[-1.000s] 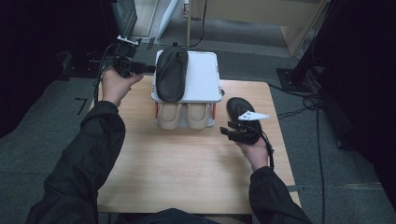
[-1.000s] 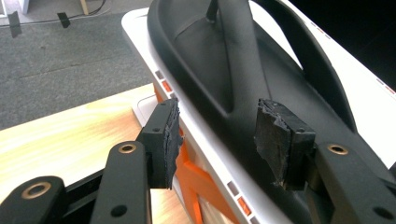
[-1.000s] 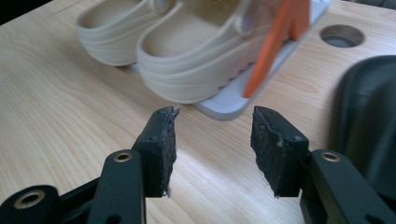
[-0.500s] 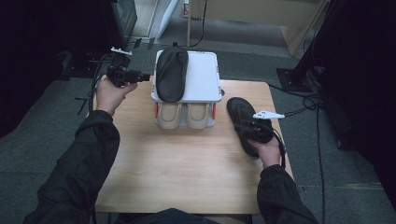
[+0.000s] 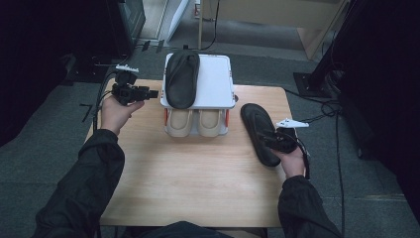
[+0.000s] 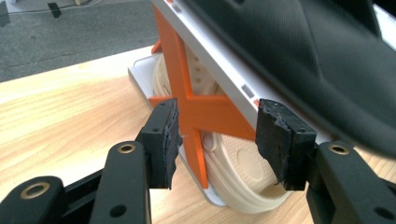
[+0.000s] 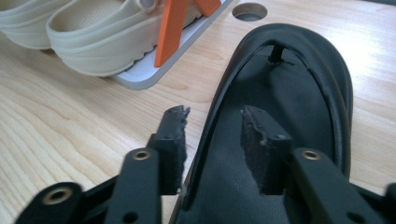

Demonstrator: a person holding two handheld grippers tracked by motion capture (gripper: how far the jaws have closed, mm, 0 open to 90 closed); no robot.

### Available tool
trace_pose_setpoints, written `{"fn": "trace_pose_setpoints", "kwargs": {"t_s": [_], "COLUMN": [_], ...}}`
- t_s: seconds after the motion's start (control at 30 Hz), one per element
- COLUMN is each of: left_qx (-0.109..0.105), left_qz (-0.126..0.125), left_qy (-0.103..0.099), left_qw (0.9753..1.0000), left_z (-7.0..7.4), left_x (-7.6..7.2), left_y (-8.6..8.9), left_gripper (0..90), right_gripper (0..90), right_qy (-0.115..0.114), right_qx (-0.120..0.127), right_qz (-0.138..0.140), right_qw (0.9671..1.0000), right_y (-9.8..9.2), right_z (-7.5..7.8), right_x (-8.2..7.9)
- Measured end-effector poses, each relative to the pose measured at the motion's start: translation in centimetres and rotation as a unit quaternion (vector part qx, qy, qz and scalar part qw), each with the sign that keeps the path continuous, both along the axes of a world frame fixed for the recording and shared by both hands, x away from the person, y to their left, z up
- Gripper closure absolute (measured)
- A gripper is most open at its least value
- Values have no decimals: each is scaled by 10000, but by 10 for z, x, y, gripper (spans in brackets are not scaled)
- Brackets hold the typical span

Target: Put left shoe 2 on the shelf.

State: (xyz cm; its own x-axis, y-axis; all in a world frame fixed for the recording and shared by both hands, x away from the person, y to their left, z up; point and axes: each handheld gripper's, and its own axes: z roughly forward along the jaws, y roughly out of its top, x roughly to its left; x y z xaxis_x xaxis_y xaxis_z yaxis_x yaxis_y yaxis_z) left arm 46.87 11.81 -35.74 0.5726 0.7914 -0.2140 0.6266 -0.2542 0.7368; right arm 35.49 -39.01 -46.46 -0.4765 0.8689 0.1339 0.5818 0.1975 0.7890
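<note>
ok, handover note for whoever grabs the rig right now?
Left gripper: open, empty, beside the shoe rack's left end.
Right gripper: open, fingers straddling the left edge of the black flip-flop on the table, not clamped.
Done: other black flip-flop lies on the rack's top shelf; beige clogs sit on the lower shelf.
Left: probably grip the table flip-flop and rack it beside its mate.
</note>
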Motion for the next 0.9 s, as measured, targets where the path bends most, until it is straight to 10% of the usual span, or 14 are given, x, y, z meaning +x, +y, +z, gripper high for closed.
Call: {"fn": "trace_pose_setpoints", "kwargs": {"t_s": [0.9], "left_qx": [37], "left_qz": [36], "left_qy": [-122], "left_qw": [9999], "left_z": [-42], "left_x": [-31], "left_y": [2], "left_gripper": [508], "right_gripper": [695], "right_qy": [50], "right_qx": [-459], "right_qz": [-258], "right_qw": [9986], "right_y": [1], "right_z": [-9], "right_x": [8]}}
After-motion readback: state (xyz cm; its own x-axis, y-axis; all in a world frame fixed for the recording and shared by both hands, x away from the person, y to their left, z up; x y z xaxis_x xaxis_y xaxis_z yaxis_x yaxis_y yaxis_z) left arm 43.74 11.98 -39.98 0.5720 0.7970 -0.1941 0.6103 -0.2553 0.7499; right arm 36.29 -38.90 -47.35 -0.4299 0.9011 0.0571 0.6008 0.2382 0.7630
